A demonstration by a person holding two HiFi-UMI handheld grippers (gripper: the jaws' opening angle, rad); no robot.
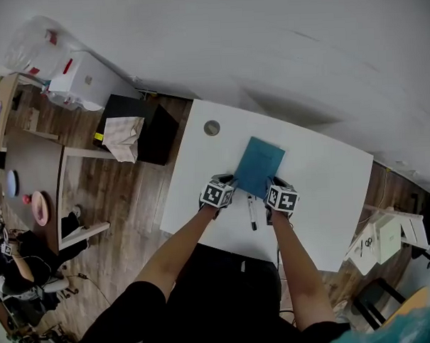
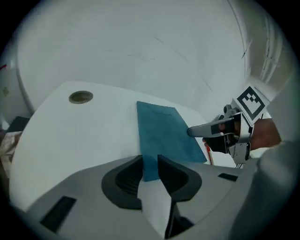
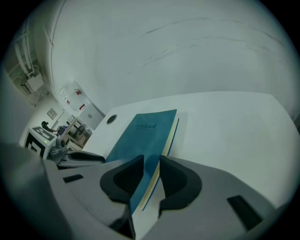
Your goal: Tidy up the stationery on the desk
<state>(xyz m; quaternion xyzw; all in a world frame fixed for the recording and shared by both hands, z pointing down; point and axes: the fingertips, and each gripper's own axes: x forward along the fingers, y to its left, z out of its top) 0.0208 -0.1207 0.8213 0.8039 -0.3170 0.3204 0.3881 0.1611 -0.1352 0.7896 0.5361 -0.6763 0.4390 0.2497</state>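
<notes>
A teal notebook (image 1: 259,165) lies slanted on the white desk (image 1: 330,191), held at its near end from both sides. My left gripper (image 1: 233,182) is shut on its near left corner; in the left gripper view the cover (image 2: 164,129) runs in between the jaws (image 2: 150,161). My right gripper (image 1: 272,184) is shut on the near right edge, where the cover and cream pages (image 3: 150,136) sit between the jaws (image 3: 151,161). A black-and-white pen (image 1: 252,212) lies on the desk between my two hands. Part of a red pen (image 2: 208,153) shows beside the notebook.
A round cable hole (image 1: 212,127) sits near the desk's far left corner. Left of the desk stands a black box (image 1: 156,134) with a beige bag (image 1: 122,137) against it. A white stand (image 1: 385,239) is off the right edge. Wooden floor surrounds the desk.
</notes>
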